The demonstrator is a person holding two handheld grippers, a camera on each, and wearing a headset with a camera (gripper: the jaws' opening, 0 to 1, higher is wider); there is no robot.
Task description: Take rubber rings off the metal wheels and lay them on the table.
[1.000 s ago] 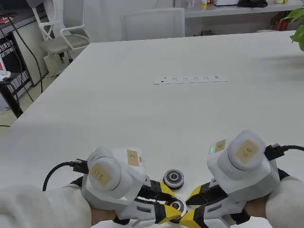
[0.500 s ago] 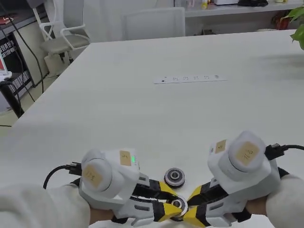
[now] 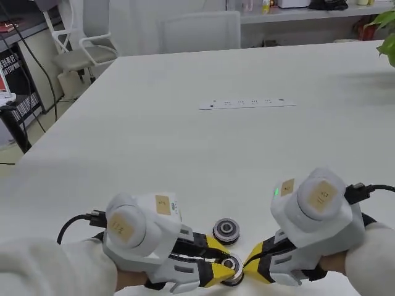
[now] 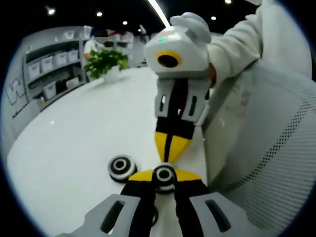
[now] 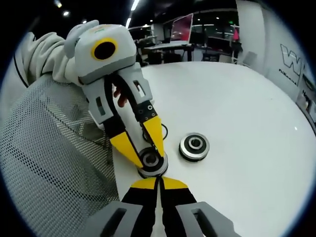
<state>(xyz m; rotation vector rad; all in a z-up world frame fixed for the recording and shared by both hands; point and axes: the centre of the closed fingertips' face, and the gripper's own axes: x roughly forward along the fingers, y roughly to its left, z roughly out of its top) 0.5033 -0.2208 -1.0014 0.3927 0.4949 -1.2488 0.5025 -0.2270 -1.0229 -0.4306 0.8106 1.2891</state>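
A small metal wheel [image 3: 232, 266] with a dark rubber ring sits between the yellow fingertips of my left gripper [image 3: 223, 262], which is shut on it just above the white table [image 3: 185, 154]. In the left gripper view the wheel [image 4: 164, 174] shows between my own jaws. My right gripper [image 5: 158, 183] faces it with jaws shut together, tips against the wheel's [image 5: 152, 162] near rim. I cannot tell whether they pinch the ring. A second wheel [image 3: 226, 229] lies flat on the table just beyond, ring still on.
A white power strip [image 3: 247, 103] lies mid-table. Chairs [image 3: 200, 31] stand at the far edge, another chair [image 3: 83, 37] at the far left. A green plant [image 3: 386, 31] sits at the right edge. The table's near edge lies under my hands.
My right gripper's jaws have closed and its tips now meet at the held wheel's rim. The left gripper has rolled slightly with the wheel still in it.
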